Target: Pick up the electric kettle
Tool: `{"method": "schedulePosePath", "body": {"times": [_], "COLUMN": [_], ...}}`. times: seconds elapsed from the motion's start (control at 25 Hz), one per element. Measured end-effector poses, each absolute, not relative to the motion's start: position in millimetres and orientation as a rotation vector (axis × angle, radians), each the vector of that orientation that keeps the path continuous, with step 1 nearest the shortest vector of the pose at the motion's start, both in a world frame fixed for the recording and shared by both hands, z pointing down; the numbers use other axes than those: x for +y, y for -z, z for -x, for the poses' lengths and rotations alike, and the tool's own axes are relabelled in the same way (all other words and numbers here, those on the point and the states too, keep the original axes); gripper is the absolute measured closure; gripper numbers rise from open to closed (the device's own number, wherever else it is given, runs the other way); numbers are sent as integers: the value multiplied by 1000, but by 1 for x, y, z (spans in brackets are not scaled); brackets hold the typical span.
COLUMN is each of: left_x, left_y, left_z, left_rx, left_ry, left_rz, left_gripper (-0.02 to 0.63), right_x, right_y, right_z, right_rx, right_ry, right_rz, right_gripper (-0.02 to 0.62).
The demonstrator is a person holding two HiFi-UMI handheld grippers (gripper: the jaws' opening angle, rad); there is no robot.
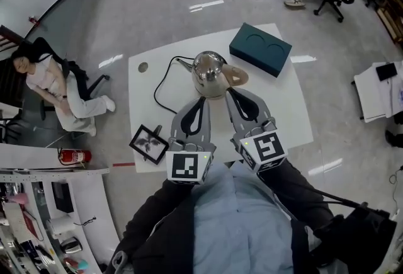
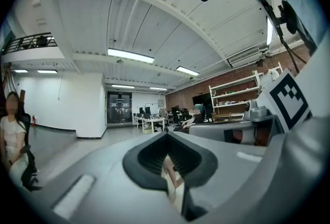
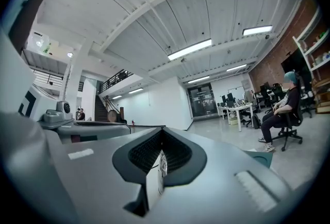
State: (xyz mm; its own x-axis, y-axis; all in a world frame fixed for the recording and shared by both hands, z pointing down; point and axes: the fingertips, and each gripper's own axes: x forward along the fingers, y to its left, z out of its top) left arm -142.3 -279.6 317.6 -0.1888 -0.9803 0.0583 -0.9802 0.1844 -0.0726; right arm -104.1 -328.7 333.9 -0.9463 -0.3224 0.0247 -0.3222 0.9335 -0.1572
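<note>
A shiny silver electric kettle [image 1: 208,72] stands upright on the white table [image 1: 296,109]. Its spout points left, its beige handle [image 1: 237,76] is to the right, and a black cord [image 1: 160,87] loops off to its left. My left gripper [image 1: 203,99] lies just in front of the kettle with its tips against the kettle's near side and its jaws together. My right gripper [image 1: 230,92] rests beside it, tips near the base of the handle, also shut. In the left gripper view the left gripper [image 2: 167,166] shows only a narrow slit. The right gripper [image 3: 157,166] looks the same.
A dark teal box [image 1: 260,49] lies on the table behind the kettle to the right. A small framed picture [image 1: 148,142] sits at the near left corner. One person sits on a chair [image 1: 53,87] left of the table; another is far right.
</note>
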Motion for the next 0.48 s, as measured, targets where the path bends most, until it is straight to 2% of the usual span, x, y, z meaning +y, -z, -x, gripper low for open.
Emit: {"method": "schedulePosePath", "body": {"times": [0.28,0.48], "left_x": [-284,-291], "left_y": [-327,-330], "left_z": [157,174], "left_rx": [2452,2425], "left_ry": [187,157], "left_rz": [2037,2066], "left_gripper": [604,604], "right_x": [-327,-336], "right_y": [-349,-349], "right_z": [117,121], "right_rx": [3126,3104], "right_ry": [302,225], "right_rz": [533,643], "right_gripper": [569,569]}}
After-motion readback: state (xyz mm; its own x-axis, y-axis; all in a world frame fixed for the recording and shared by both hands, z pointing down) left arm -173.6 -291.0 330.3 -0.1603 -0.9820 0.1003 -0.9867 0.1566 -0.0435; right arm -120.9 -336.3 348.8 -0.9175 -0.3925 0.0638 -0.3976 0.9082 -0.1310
